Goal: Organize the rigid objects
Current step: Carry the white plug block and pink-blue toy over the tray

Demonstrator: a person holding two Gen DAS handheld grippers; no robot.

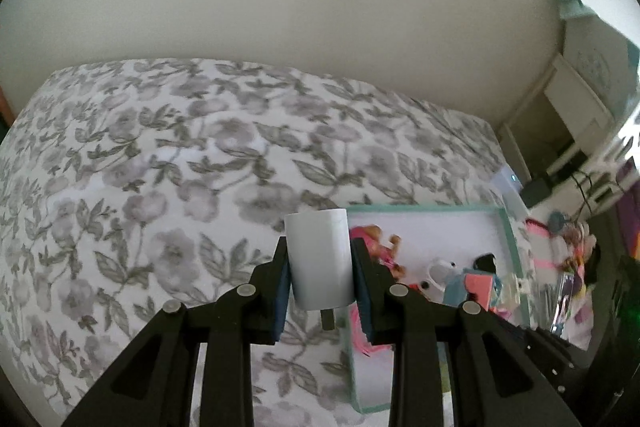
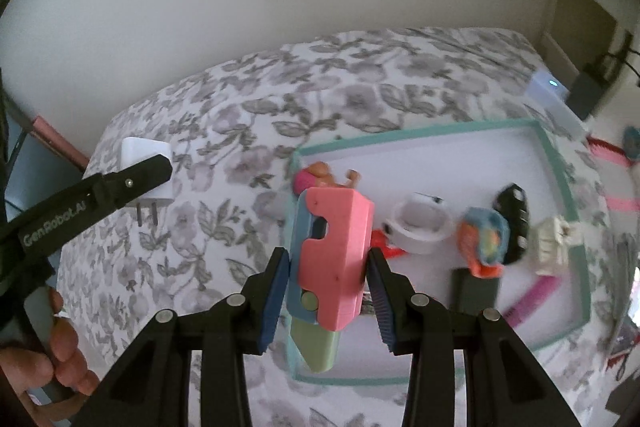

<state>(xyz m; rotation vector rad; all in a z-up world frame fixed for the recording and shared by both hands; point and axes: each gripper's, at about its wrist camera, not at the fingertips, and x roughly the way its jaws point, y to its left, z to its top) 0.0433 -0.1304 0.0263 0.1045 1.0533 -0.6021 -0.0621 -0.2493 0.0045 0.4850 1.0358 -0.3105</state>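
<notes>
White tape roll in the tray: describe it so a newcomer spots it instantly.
On the floral bedspread lies a teal-rimmed tray. Near its middle sits the white tape roll, the only hollow ring there, left of the blue-orange toy.

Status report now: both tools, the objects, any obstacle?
Left tool shut on white charger, over bedspread. Right tool holding pink toy above tray. No obstacle visible.

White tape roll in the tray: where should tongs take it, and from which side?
Grip the tape roll by its wall, one finger inside the open core and one outside, coming from above. It lies flat in the tray, hole up.
</notes>
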